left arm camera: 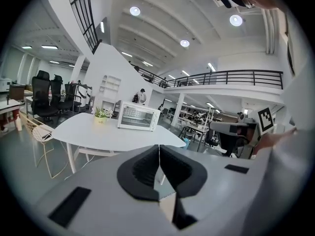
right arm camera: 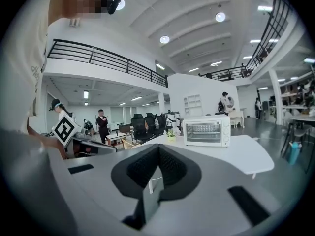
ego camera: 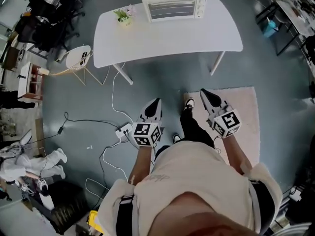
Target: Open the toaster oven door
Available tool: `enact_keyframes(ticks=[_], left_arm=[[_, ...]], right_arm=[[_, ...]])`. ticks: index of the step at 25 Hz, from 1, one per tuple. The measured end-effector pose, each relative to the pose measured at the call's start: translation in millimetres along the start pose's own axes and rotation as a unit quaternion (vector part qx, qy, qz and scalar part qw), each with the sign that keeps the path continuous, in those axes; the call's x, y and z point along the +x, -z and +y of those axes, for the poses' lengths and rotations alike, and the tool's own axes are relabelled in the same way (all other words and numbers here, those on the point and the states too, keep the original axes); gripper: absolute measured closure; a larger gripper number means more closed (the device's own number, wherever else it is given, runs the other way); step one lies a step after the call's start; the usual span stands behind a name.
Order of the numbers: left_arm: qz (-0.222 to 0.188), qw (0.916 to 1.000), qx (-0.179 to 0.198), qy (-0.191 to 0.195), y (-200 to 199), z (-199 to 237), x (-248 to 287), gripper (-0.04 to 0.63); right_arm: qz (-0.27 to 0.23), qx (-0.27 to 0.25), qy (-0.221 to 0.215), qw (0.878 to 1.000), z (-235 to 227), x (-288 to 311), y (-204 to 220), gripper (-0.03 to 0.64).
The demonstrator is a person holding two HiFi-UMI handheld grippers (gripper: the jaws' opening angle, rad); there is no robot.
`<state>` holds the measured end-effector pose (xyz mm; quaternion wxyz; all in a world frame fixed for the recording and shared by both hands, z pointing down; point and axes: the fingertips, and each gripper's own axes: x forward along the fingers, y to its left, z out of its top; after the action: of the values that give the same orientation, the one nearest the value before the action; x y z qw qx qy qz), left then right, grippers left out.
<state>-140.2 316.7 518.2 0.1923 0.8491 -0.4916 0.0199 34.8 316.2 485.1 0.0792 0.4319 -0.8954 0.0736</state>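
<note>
A cream toaster oven [ego camera: 173, 1] stands at the far edge of a white table [ego camera: 167, 38], its glass door closed; it also shows as the toaster oven [left arm camera: 138, 116] and the toaster oven [right arm camera: 206, 131] in the gripper views. My left gripper [ego camera: 156, 103] and right gripper [ego camera: 205, 93] hang over the floor well short of the table. Both are shut with nothing between their jaws, as the left gripper [left arm camera: 158, 149] and right gripper [right arm camera: 157, 149] views show.
A small potted plant [ego camera: 123, 15] sits on the table left of the oven. A wire chair [ego camera: 78, 60] stands at the table's left end. A power strip [ego camera: 123, 131] and cables lie on the floor by my feet; a pale rug [ego camera: 246, 113] is at right.
</note>
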Motion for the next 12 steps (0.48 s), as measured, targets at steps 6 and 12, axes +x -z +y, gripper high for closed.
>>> enact_keyframes(ticks=[6, 12], left_arm=[[0.02, 0.9997, 0.01, -0.012, -25, 28, 63, 0.574], [0.015, 0.9994, 0.013, -0.029, -61, 48, 144, 0.574]], right_arm=[[0.006, 0.024, -0.01, 1.0, -50, 53, -6, 0.611], [0.023, 0.028, -0.027, 0.999, -120, 97, -12, 0.611]])
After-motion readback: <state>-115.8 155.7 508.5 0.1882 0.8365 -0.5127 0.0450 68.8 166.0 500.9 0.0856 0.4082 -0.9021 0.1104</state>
